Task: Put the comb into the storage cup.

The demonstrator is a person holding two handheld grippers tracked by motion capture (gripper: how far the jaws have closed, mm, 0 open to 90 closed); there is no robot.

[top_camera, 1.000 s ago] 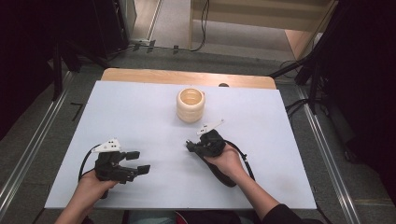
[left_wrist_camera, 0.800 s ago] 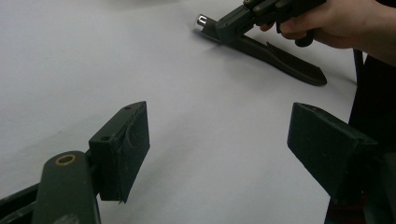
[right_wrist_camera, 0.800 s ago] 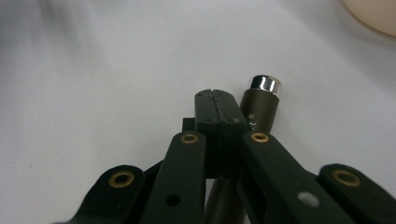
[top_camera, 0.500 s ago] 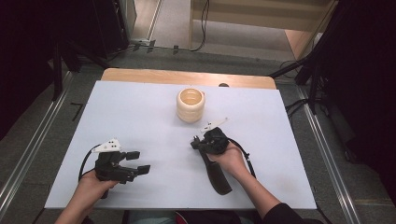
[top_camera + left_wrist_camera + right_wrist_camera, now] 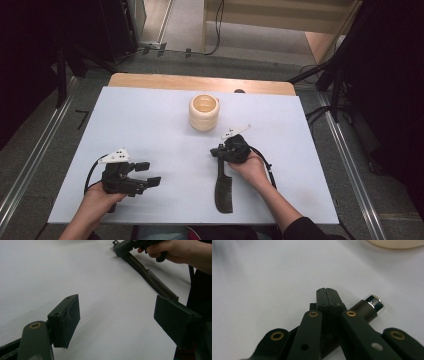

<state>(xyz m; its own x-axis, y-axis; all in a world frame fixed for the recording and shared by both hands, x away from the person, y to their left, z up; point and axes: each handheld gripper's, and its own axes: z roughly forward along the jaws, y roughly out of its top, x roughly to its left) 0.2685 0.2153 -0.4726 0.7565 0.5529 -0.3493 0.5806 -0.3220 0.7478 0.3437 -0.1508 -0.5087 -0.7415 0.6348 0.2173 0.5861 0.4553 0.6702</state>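
I read right hand-held gripper (image 5: 220, 152) pinching comb (image 5: 223, 189) at handle end, lower centre of frame, teeth end resting on surface (image 5: 150, 115) for control. Left hand-held gripper (image 5: 147, 175) spread, idle lower left. Cup (image 5: 204, 112) upper centre.

The right gripper (image 5: 327, 291) rises from six o'clock, its two black jaws pressed flat together with just a thin seam between them. Under them, toward four o'clock, juts a dark cylindrical handle end with a shiny silver cap (image 5: 374, 302), probably the comb's. All rests over a white table (image 5: 262, 277). At one o'clock, a cream cup's base (image 5: 397, 243) crosses the frame's edge.
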